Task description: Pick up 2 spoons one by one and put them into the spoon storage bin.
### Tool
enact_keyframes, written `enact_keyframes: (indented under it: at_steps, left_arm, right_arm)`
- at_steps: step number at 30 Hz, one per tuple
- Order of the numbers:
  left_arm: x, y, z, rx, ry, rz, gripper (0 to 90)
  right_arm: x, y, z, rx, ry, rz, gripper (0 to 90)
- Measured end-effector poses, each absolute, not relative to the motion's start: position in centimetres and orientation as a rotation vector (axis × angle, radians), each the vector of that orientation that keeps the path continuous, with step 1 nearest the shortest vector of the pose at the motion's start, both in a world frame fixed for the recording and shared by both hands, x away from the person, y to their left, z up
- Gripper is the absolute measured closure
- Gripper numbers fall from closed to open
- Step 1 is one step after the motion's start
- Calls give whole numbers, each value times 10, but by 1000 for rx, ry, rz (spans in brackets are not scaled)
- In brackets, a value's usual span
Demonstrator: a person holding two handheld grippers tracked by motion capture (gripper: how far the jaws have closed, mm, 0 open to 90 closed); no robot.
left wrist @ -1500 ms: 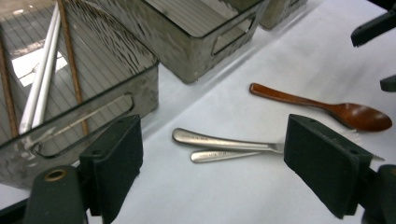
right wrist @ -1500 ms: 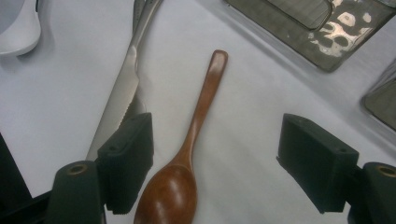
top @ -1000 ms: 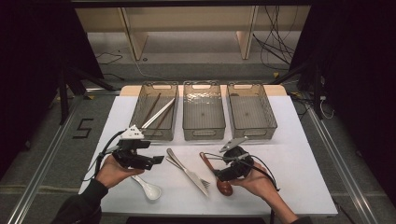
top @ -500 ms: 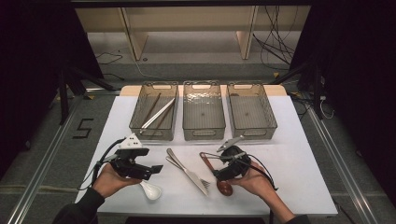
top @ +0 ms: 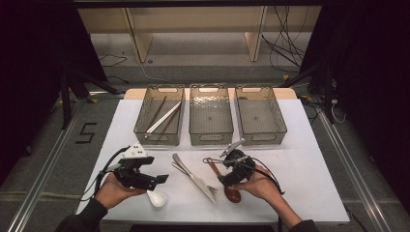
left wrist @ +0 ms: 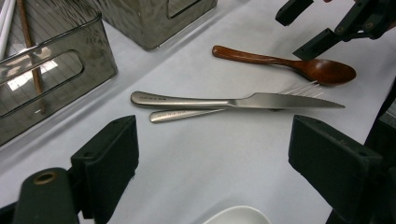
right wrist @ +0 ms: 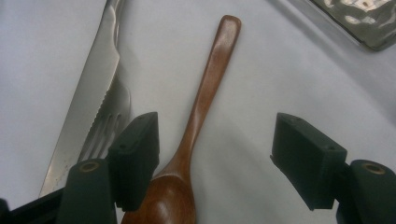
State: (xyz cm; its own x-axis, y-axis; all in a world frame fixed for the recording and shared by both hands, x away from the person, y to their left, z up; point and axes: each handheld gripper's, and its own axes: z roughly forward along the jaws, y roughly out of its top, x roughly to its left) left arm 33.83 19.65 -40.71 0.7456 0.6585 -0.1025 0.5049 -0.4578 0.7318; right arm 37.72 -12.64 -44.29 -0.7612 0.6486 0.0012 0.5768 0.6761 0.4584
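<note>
Wooden and dark brown, the spoon [right wrist: 196, 116] lies flat on the white desk [top: 309, 169] near its front edge, handle pointing toward the three bins along the far edge. The work looks like sorting cutlery into those bins, and it seems barely begun: the left bin [top: 141, 126] holds chopsticks [top: 163, 117], while the middle bin [top: 211, 136] and right bin [top: 281, 124] look empty. Left on the desk are the wooden spoon, a knife [left wrist: 233, 101] lying across a fork [left wrist: 187, 115] at the middle of the front edge, and a white ceramic spoon [top: 157, 198] toward the front left corner. The right gripper [right wrist: 215, 158] is spread wide and grasps nothing; in the right gripper view the spoon's neck and bowl sit between its jaws, closer to the jaw beside the knife, with the bowl just under the gripper body. I judge it is poised to close on the spoon, though whether the jaws touch the desk cannot be told. The left gripper [left wrist: 212, 158] is likewise released and empty, hovering above the white spoon, whose rim peeks in at the bottom of the left gripper view.
</note>
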Motion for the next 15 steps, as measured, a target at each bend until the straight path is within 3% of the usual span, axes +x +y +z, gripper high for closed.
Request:
enact_keyframes:
  at_steps: [10,15]
  left_arm:
    - [338,197,-410,2154,876,257,161]
    - [338,199,-410,2140,886,268,161]
  right_arm:
    - [378,-119,-450,1001,2768,579,415]
    - [378,-112,-457,964,2803,499,513]
